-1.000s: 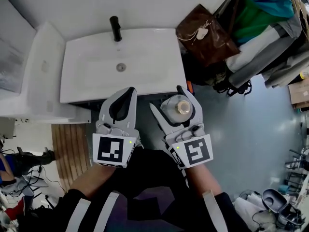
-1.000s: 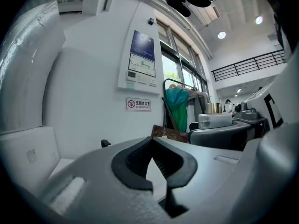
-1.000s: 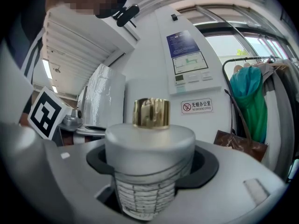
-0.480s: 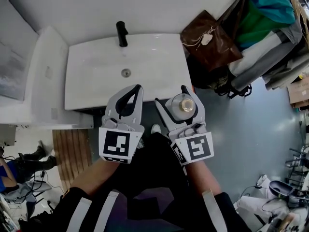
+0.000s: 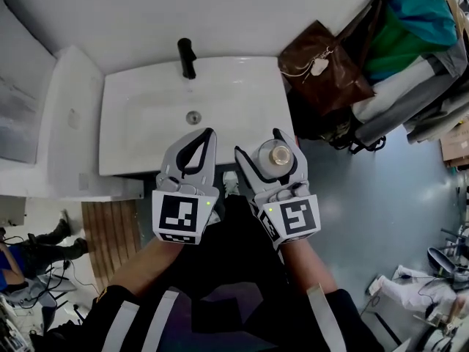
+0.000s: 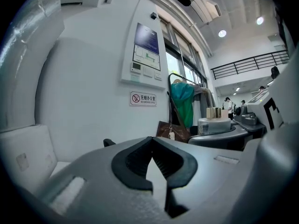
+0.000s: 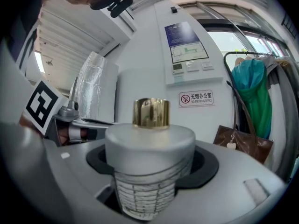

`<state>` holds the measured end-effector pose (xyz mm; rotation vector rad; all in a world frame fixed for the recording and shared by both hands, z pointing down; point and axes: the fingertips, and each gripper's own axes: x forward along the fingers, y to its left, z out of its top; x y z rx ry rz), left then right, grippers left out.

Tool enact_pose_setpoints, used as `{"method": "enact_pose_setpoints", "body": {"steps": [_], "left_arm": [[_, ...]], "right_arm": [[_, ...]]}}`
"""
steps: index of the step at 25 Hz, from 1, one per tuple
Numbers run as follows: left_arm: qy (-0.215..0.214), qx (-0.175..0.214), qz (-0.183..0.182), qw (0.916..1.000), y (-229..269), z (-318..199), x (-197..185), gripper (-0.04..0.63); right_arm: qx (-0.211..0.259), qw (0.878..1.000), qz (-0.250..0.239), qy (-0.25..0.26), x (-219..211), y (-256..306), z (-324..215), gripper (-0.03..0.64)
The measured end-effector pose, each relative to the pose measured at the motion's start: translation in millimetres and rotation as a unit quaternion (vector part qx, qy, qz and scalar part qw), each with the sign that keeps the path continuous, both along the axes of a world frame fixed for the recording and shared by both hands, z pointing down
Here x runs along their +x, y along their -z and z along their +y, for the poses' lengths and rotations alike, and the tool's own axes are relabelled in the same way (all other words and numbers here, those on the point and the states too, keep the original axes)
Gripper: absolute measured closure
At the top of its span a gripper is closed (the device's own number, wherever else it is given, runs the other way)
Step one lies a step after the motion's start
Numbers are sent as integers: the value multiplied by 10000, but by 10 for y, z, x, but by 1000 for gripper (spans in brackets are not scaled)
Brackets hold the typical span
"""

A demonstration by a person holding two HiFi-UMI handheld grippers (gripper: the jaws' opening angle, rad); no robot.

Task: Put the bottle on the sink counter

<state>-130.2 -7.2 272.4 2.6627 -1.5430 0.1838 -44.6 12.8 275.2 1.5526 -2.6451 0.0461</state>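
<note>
Two grippers are held side by side just in front of the sink's front edge. The left gripper (image 5: pixel 209 133) (image 6: pixel 150 146) is nearer the middle of that edge; its jaws are clenched tip to tip with nothing between them. The right gripper (image 5: pixel 258 144) (image 7: pixel 149 164) is at the sink's front right corner, its jaws grasping the bottle (image 5: pixel 278 155) (image 7: pixel 149 143) around its frosted body.

The bottle stands upright, long axis vertical, with its gold cap (image 7: pixel 151 112) pointing up. Seen from the head view it hangs over the sink's front right corner, half over the white rim and half over the floor (image 5: pixel 352 218) beside it.

The sink (image 5: pixel 132 152) is a white basin with flat rims. Its drain (image 5: pixel 193 117) lies in the middle and a black tap (image 5: pixel 187 57) stands at the back edge. The rim along the sink's right side is narrow; the back right corner beyond the bottle is bare.

A wooden mat (image 5: pixel 110 240) lies on the floor in front of the sink's left corner. A white ledge (image 5: pixel 69 116) adjoins the sink's left side. A brown bag (image 5: pixel 322 68) sits close against the sink's right side, towards the back.
</note>
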Motion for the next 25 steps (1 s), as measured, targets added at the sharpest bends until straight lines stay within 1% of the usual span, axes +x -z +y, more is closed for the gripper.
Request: {"method": "enact_pose_setpoints", "body": {"steps": [9,15,19,25], "left_arm": [[130,-207,-90,9997,-197,-485,110,595],[193,-405,-37,9990,-363,-917,173,595],[211,-530,-65,9983,-492,-1227,247,595],[134,-737,-95,9971,-736,-1646,401,595]], "right_arm": [[-169,9998,16,55,128,-192,-517,275],[-309,9994,115,47,216,-362,-1007,275],[-425,9990,111,6,318,-498,-1362,275],[-544,9983,158,-108,492,-711,-1865,274]]}}
